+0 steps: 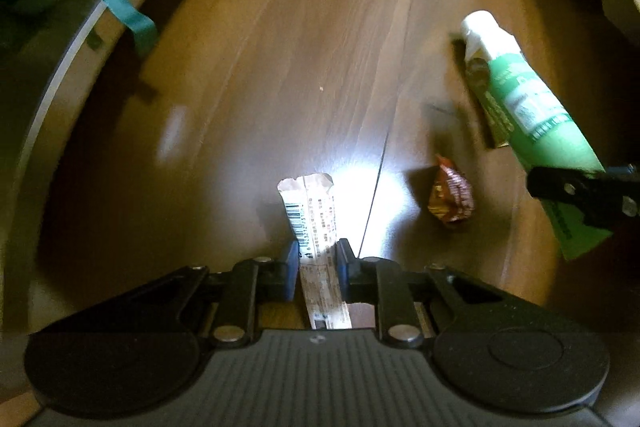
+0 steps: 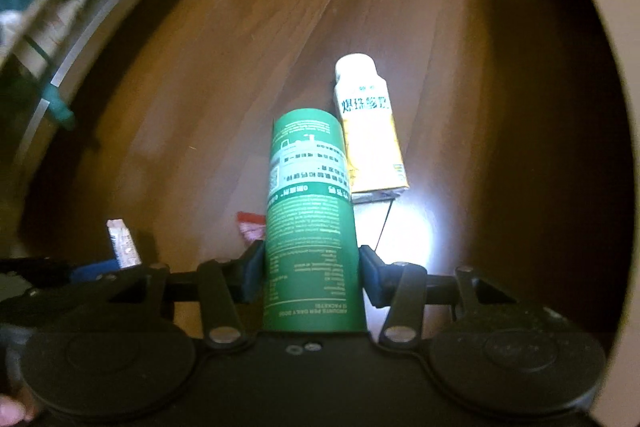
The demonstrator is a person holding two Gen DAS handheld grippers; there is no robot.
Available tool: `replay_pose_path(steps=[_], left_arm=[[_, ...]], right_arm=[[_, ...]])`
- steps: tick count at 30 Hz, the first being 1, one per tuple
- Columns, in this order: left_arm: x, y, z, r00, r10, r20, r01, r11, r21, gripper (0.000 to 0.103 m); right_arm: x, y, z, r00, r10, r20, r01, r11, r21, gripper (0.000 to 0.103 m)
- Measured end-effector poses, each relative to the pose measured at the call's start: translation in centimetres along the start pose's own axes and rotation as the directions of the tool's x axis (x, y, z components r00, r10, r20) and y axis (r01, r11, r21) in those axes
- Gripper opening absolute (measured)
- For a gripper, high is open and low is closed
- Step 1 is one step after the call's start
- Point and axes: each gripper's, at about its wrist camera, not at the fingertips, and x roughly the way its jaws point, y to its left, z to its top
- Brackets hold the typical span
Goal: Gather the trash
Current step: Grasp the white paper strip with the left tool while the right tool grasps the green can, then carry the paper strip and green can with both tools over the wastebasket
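Observation:
My left gripper (image 1: 318,261) is shut on a narrow white sachet wrapper (image 1: 310,211) with a barcode and holds it above the wooden floor (image 1: 304,47). My right gripper (image 2: 312,269) is shut on a green packet (image 2: 308,195) with white print. In the left wrist view the green packet (image 1: 532,115) shows at the right, pinched by the right gripper's black finger (image 1: 576,191). A crumpled brown and red candy wrapper (image 1: 452,195) lies on the floor. A yellow and white drink carton (image 2: 370,131) lies on the floor beyond the green packet. The red wrapper (image 2: 250,225) peeks out left of the packet.
A metal shelf frame (image 1: 60,67) with teal straps (image 1: 120,3) and rolled paper curves along the left. It also shows in the right wrist view (image 2: 60,39). A pale curved edge (image 2: 600,27) bounds the right. A bright glare spot (image 2: 408,239) lies on the floor.

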Motion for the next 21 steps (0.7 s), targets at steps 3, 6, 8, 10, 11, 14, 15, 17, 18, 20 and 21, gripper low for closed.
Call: replay_pose_path(steps=[3, 6, 8, 10, 11, 14, 15, 17, 18, 20, 21], left_arm=[[-3.3, 0.4, 0.3, 1.000, -0.012, 0.012, 0.012, 1.000, 0.005, 0.019], [-7.5, 0.6, 0.7, 0.999, -0.027, 0.032, 0.026, 0.999, 0.028, 0.019], [-10.6, 1.0, 0.8, 0.998, -0.036, 0.045, 0.034, 0.999, 0.033, 0.019], [-14.7, 1.4, 1.4, 0.997, -0.050, 0.058, 0.048, 0.998, 0.035, 0.019], [-16.6, 1.5, 1.7, 0.996, -0.055, 0.065, 0.052, 0.998, 0.039, 0.018], [-23.2, 1.7, 2.9, 0.994, -0.071, 0.079, 0.065, 0.996, 0.068, 0.018], [-25.4, 1.8, 3.3, 0.994, -0.075, 0.081, 0.069, 0.995, 0.077, 0.019], [-30.0, 1.9, 4.3, 0.991, -0.096, 0.092, 0.088, 0.993, 0.085, 0.019], [-32.5, 2.2, 4.7, 0.989, -0.105, 0.103, 0.097, 0.992, 0.085, 0.019], [-37.4, 2.8, 5.2, 0.984, -0.129, 0.124, 0.118, 0.989, 0.091, 0.019], [-39.6, 2.9, 5.5, 0.981, -0.136, 0.139, 0.123, 0.988, 0.093, 0.019]], right_arm=[[-3.9, 0.8, -0.5, 1.000, 0.027, 0.012, -0.027, 0.999, 0.036, 0.048], [-8.9, 1.7, -0.2, 0.999, 0.041, 0.033, -0.043, 0.998, 0.046, 0.048], [-12.8, 2.7, 0.0, 0.997, 0.048, 0.053, -0.050, 0.998, 0.046, 0.048], [-16.0, 3.4, 0.6, 0.996, 0.049, 0.072, -0.052, 0.998, 0.039, 0.048], [-18.5, 3.9, 0.9, 0.995, 0.052, 0.082, -0.056, 0.998, 0.038, 0.048], [-24.0, 5.1, 2.0, 0.992, 0.064, 0.105, -0.068, 0.997, 0.032, 0.048], [-26.3, 5.7, 2.5, 0.991, 0.069, 0.116, -0.072, 0.997, 0.022, 0.048], [-30.7, 6.8, 3.3, 0.987, 0.071, 0.148, -0.072, 0.997, 0.004, 0.048], [-32.8, 7.4, 3.8, 0.984, 0.072, 0.163, -0.072, 0.997, -0.006, 0.048], [-36.8, 8.4, 4.9, 0.979, 0.073, 0.191, -0.071, 0.997, -0.021, 0.048], [-39.0, 8.9, 5.6, 0.975, 0.083, 0.205, -0.079, 0.996, -0.028, 0.048]])
